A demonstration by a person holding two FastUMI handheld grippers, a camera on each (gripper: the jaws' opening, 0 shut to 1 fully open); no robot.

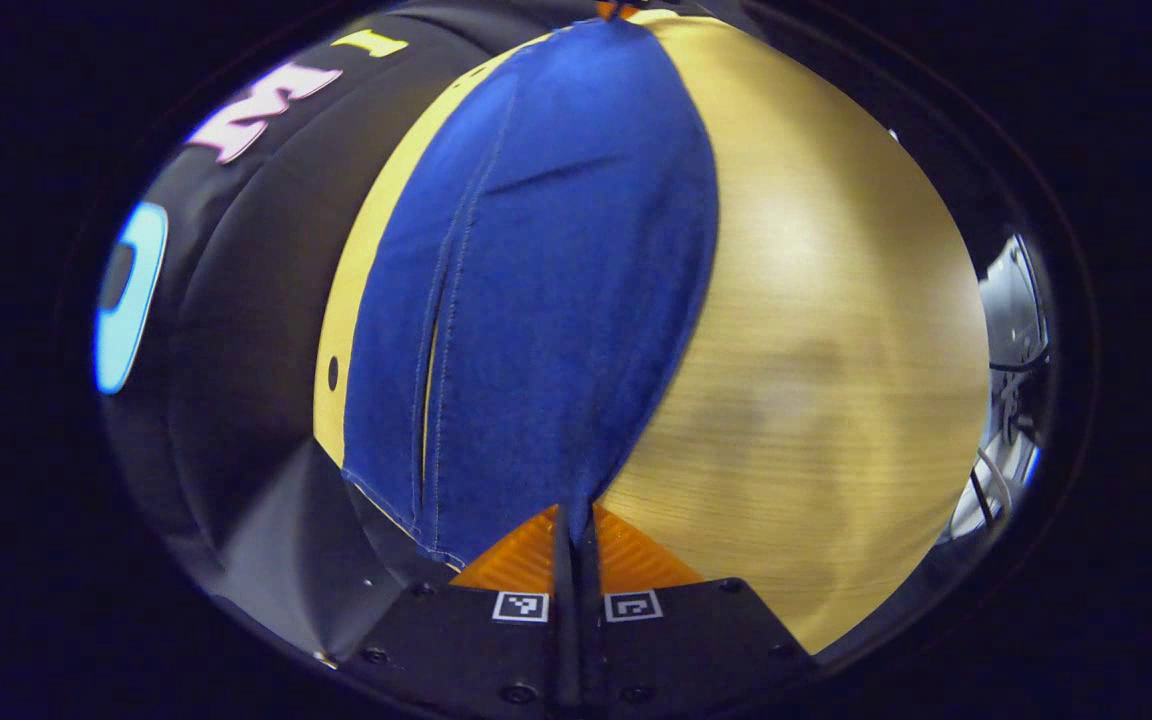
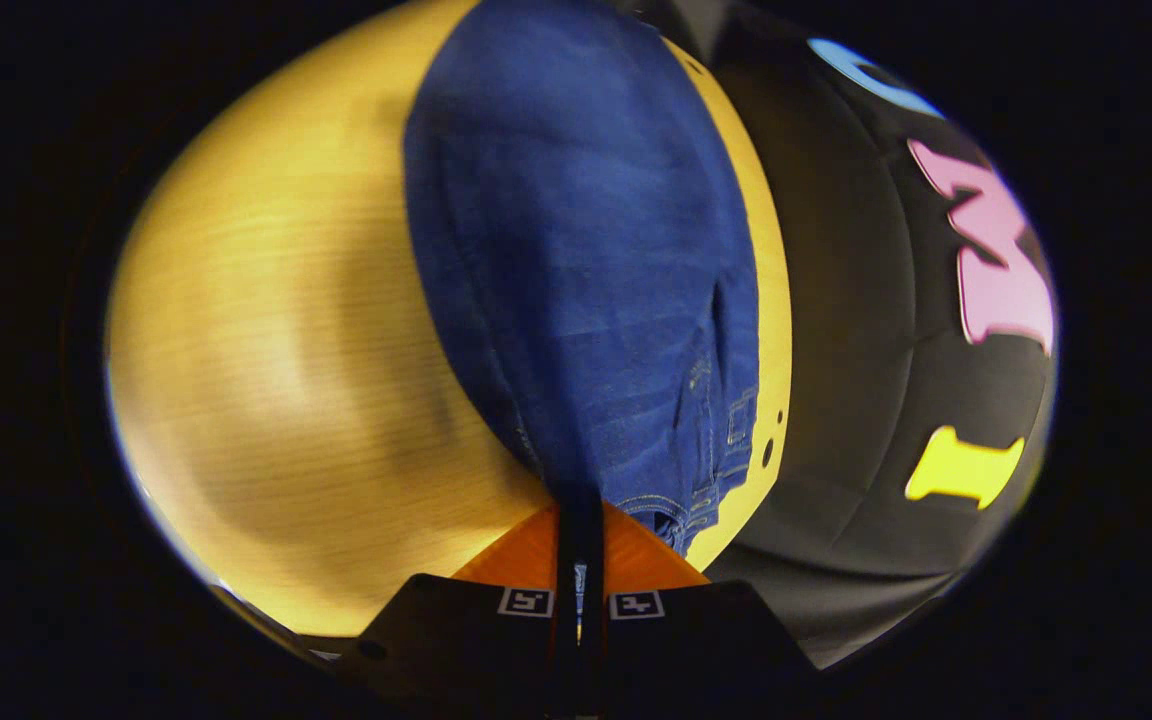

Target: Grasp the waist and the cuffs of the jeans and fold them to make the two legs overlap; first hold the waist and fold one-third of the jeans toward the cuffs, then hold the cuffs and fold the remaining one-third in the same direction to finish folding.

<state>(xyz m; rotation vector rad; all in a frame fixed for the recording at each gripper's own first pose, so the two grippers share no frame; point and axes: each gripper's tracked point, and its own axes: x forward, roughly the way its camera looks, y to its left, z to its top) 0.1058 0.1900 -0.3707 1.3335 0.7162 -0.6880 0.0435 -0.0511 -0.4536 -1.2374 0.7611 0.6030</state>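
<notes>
The blue jeans [image 1: 556, 280] stretch away from my left gripper [image 1: 576, 520] across the wooden table [image 1: 816, 350], both legs lying side by side. A stitched hem runs along the cuff end at the lower left of the left gripper view. My left gripper is shut on the fabric at this cuff end. In the right gripper view the jeans [image 2: 576, 250] run away lengthwise, with pocket stitching and the waistband close to my right gripper [image 2: 581, 510]. It is shut on the waist edge. The cloth looks lifted and pulled taut between the two grippers.
The table's far edge meets the black cloth wall [image 1: 236, 330] beside the jeans. A small dark hole [image 2: 768, 452] sits in the narrow strip of table there. Bare tabletop [image 2: 276, 330] spreads wide on the other side. Metal equipment [image 1: 1011, 330] stands past the table's end.
</notes>
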